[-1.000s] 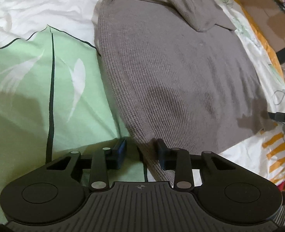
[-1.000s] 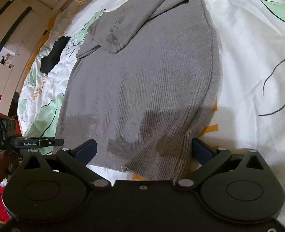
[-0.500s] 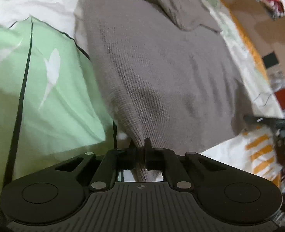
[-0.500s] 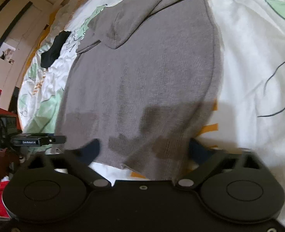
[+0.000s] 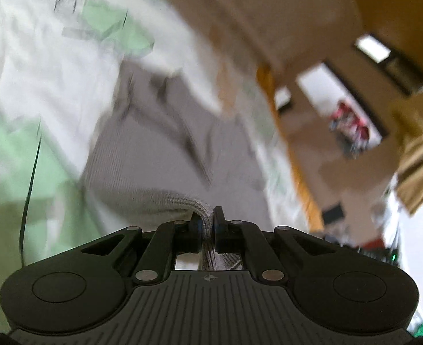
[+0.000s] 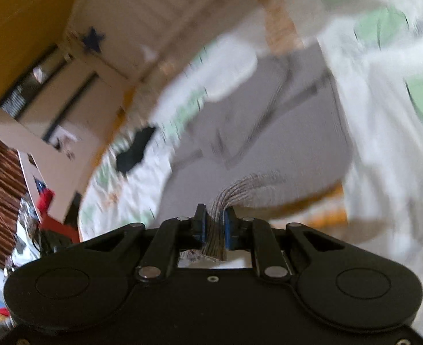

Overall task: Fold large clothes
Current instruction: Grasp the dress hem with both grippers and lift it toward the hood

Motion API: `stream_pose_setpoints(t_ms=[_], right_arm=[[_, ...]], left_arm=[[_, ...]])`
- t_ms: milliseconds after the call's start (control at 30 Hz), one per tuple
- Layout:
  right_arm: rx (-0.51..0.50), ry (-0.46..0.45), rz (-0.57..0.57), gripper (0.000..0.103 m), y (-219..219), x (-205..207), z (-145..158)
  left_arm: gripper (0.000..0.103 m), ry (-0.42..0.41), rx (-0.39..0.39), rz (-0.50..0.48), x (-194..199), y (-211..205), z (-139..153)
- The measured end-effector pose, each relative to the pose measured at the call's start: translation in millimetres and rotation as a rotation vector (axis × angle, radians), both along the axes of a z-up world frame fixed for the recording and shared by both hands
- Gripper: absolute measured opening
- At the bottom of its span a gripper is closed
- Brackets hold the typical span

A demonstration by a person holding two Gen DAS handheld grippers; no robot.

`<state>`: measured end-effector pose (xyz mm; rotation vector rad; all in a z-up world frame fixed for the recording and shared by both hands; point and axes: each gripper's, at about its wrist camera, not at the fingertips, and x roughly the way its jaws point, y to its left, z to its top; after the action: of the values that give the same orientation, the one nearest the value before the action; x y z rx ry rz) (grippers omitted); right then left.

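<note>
A: Where's it lying?

B: Grey ribbed knit sweater (image 5: 165, 155) is sprawling across the leaf-print bedsheet (image 5: 24, 92), hem at the near edge. My left gripper (image 5: 207, 222) is clamping one hem corner; my right gripper (image 6: 213, 224) is closing on the other.

A: Handling?

B: Soft, floppy, probably stretching; corners are gripping best.

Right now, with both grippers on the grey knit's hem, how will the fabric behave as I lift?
Likely floppy: the grey knit already bunches where the left gripper pinches it. The right gripper is closing on gathered ribs, so expect stretch. The rest sprawls over the bedsheet, so it will probably drag and sag.
</note>
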<state>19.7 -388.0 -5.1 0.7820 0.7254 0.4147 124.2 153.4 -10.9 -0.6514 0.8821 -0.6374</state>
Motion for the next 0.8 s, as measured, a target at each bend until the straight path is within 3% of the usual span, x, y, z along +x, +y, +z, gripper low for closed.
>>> stream_pose_setpoints(t_ms=[200, 367, 533, 700, 800], right_arm=[[0.019, -0.117, -0.098, 0.022, -18, 54, 20], [0.026, -0.127, -0.164, 0.022, -29, 114, 12], [-0.011, -0.077, -0.203, 0.022, -33, 177, -15], [-0.075, -0.001, -0.202, 0.023, -33, 224, -51], [-0.098, 0.022, -0.207, 0.028, -31, 235, -66]], left_arm=[[0.007, -0.135, -0.076, 0.090, 60, -16, 29], [0.007, -0.194, -0.073, 0.136, 117, -36, 27], [0.007, -0.145, -0.024, 0.169, 171, -56, -5], [0.008, -0.083, 0.076, 0.212, 205, -64, -43], [0.018, -0.040, 0.032, 0.245, 210, -58, -59]])
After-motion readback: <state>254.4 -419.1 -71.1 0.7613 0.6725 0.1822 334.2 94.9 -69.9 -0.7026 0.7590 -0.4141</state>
